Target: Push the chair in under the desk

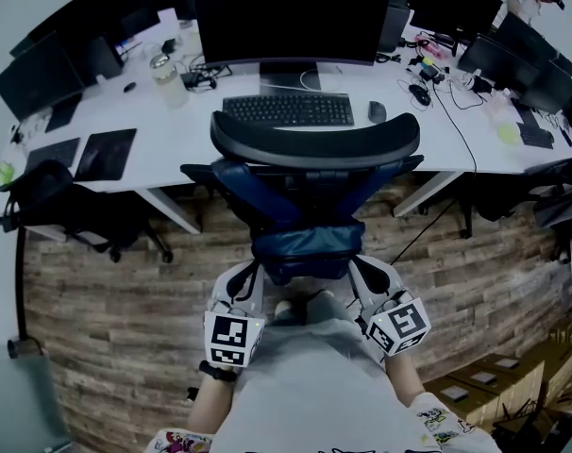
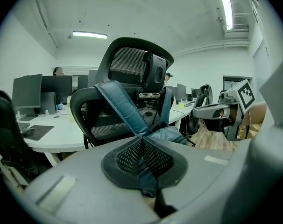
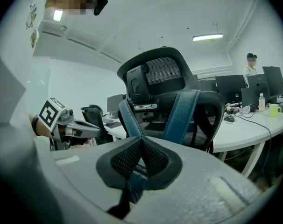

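The left gripper [image 2: 142, 143] and the right gripper [image 3: 141, 143] each have their jaws pressed together on nothing. They sit either side of the blue lumbar pad [image 1: 305, 243] of the office chair [image 1: 314, 149] just ahead. Beyond the chair is the white desk [image 1: 173, 149].

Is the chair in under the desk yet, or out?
Partly in: the chair has its backrest top at the desk edge, but its lower back overhangs the floor. The seat is hidden.
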The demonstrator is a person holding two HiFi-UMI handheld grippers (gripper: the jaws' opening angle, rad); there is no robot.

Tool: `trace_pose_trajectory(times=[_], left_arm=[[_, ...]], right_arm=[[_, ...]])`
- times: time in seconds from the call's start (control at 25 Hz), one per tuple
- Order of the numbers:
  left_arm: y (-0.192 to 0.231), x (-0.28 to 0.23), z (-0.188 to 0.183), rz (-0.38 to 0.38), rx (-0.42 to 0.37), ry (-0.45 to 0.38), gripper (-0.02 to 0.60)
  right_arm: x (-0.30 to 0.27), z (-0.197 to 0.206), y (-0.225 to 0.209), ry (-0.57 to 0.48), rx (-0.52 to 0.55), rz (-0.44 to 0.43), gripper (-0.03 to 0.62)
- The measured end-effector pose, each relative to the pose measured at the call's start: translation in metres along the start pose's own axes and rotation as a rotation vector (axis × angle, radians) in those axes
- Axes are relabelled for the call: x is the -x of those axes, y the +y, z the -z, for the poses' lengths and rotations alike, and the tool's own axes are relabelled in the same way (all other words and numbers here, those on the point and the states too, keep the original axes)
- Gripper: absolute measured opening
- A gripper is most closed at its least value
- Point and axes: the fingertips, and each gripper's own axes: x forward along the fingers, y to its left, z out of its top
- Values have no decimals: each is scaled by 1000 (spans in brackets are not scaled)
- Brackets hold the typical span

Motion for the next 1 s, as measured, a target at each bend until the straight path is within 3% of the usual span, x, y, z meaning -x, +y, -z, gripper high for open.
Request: trace_pose_trajectory(times=[1.0], left_arm=[[2, -1, 1, -11, -1, 0, 0]], right_arm=[[-1, 0, 2, -2, -11, -1, 0]])
